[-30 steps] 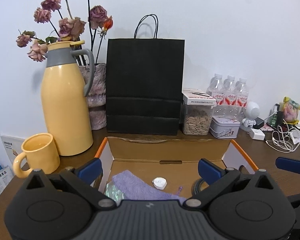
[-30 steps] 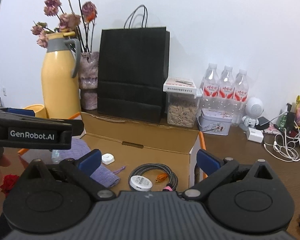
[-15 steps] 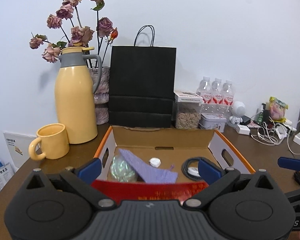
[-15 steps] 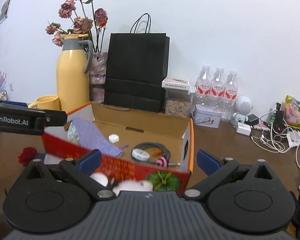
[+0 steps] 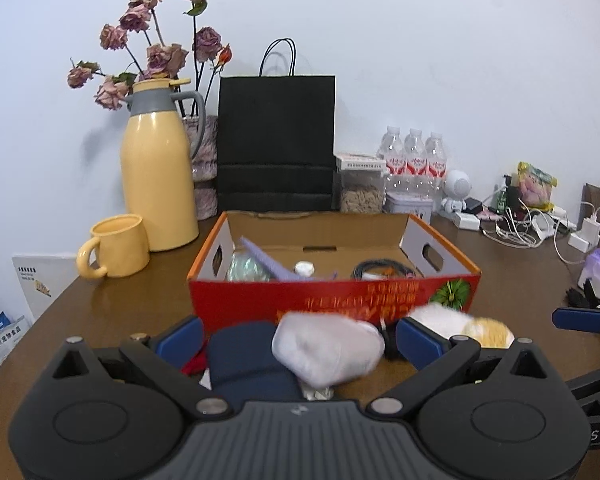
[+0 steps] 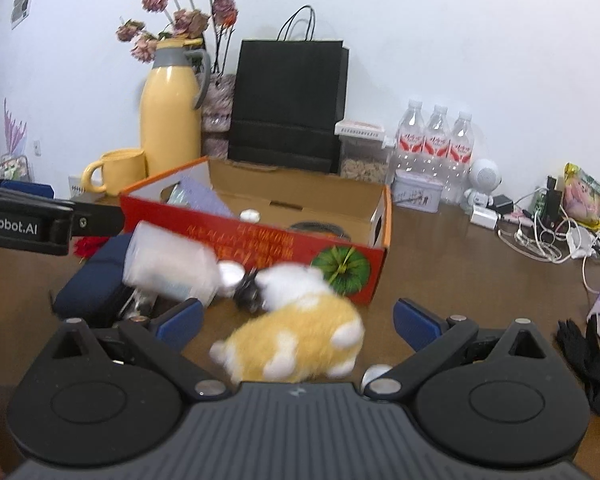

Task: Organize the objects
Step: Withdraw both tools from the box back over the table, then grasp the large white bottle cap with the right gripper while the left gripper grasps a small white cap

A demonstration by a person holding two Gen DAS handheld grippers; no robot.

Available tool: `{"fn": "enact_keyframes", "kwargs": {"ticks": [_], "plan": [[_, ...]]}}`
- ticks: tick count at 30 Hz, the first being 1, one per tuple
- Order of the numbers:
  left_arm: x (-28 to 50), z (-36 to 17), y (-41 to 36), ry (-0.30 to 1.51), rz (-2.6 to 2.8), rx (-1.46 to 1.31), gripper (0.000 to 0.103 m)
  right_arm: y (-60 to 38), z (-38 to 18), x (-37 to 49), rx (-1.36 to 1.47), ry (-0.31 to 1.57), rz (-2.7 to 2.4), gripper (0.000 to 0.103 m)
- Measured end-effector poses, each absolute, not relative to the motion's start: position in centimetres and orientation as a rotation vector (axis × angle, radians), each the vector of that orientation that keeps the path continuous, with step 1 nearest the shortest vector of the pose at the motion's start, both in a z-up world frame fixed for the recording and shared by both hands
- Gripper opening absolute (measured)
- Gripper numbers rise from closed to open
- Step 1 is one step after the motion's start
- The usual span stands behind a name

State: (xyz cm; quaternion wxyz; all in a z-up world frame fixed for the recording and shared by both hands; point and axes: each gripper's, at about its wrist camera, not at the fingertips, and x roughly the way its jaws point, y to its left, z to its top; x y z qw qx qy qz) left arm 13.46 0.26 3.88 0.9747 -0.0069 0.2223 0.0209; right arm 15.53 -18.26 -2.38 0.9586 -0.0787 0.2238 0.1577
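Note:
An open red cardboard box (image 5: 332, 300) (image 6: 260, 240) sits mid-table holding a purple cloth (image 5: 268, 264), a small white disc (image 5: 304, 268) and a coiled black cable (image 5: 384, 270). In front of it lie a white plastic bottle (image 6: 172, 264) (image 5: 324, 348), a navy pouch (image 5: 248, 360) (image 6: 88, 284) and a yellow-and-white plush toy (image 6: 296, 340) (image 5: 460, 320). My left gripper (image 5: 296, 336) is open, above the bottle and pouch. My right gripper (image 6: 296, 320) is open, above the plush toy.
A yellow thermos (image 5: 156, 168), yellow mug (image 5: 116, 246), vase of dried roses, black paper bag (image 5: 276, 144), seed jar, tin and water bottles (image 5: 416, 160) line the back wall. Chargers and tangled cables (image 5: 532, 224) lie at the right. A black glove (image 6: 592, 356) lies near the right.
Both grippers have pulled back toward me from over the box. The box's red front and the bottle, pouch and plush toy in front of it have come into view.

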Motion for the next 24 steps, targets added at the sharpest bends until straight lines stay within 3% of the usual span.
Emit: {"fn": "enact_keyframes", "kwargs": {"ticks": [21, 22, 24], "plan": [[7.8, -0.3, 4.3, 0.561, 0.065, -0.006, 0.103, -13.3, -5.9, 11.8, -0.211, 0.557, 0.427, 0.103], [7.8, -0.4, 4.6, 0.564, 0.068, -0.010, 0.103, -12.9, -6.0, 12.0, -0.208, 0.562, 0.433, 0.101], [7.8, -0.5, 5.0, 0.568, 0.073, -0.017, 0.103, -12.2, -6.4, 12.4, -0.203, 0.569, 0.449, 0.088]]}}
